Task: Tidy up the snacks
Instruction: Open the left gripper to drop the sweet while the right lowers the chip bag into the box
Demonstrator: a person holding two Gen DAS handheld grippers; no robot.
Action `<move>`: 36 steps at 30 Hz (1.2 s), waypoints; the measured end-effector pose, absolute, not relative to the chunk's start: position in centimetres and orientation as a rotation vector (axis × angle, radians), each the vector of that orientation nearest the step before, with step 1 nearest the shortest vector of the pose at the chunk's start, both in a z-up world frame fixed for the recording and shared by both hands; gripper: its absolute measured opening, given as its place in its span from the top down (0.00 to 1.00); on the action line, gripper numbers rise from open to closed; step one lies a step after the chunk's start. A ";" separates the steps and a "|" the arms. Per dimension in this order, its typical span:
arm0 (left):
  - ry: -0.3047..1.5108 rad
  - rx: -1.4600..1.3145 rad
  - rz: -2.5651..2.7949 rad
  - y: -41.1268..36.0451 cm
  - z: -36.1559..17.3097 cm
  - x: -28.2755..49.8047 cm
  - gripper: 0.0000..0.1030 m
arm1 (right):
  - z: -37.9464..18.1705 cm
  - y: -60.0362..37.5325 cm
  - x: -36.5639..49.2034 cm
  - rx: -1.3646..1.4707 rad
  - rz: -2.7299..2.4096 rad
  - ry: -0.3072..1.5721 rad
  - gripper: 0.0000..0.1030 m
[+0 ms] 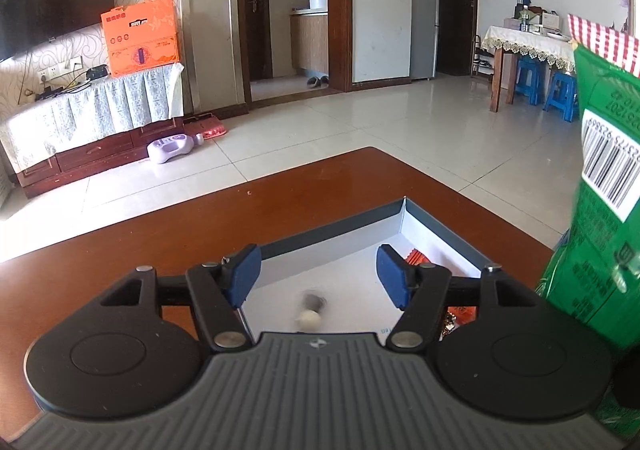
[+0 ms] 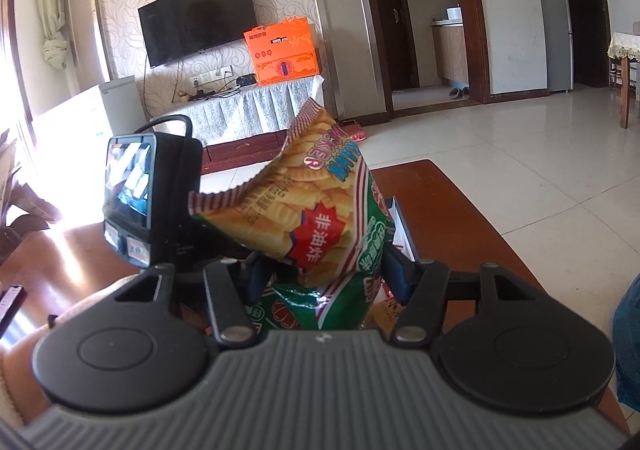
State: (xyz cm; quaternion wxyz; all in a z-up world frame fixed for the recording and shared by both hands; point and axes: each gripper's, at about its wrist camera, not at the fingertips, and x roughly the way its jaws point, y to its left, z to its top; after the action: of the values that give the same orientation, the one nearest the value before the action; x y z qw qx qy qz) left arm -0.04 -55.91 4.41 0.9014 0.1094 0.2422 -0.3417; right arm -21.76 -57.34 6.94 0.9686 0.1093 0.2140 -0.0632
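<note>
Snack bag [image 2: 316, 209], green/yellow cracker pack, is clamped in the right claw [image 2: 324, 274], upright above the counter [image 2: 440, 217]. In the left view the bag's barcode side [image 1: 600, 185] sits at right. Left claw [image 1: 318, 278] stands wide, nothing between its pads, over the open white-lined box [image 1: 424, 234]. A small blurred round item [image 1: 310, 310] and orange packets [image 1: 416, 258] are in the box.

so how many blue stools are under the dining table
2, side by side under the dining table at far right: one blue stool on the left, another right of it. The cracker bag may hide more.
</note>
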 end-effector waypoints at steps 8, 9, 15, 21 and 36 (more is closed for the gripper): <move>0.489 0.252 -0.697 -55.4 4.6 -0.8 0.20 | 6.8 -57.5 -21.4 0.227 -0.139 0.439 0.40; 0.487 0.255 -0.699 -55.3 4.6 -0.9 0.20 | 6.7 -57.6 -21.3 0.229 -0.140 0.439 0.40; 0.476 0.282 -0.720 -54.0 5.0 -2.2 0.20 | 6.3 -57.5 -21.0 0.224 -0.146 0.435 0.40; 0.492 0.304 -0.753 -52.3 5.0 -3.4 0.20 | 5.7 -56.9 -19.2 0.162 -0.170 0.434 0.40; 0.484 0.351 -0.757 -48.5 5.5 -5.0 0.19 | 3.3 -55.3 -13.5 0.032 -0.171 0.516 0.39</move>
State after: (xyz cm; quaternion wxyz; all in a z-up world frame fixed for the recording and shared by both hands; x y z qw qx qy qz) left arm -4.99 -48.46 5.50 0.8858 0.1689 0.2328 -0.3641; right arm -13.46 -55.33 3.30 0.9632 0.0156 0.2546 -0.0844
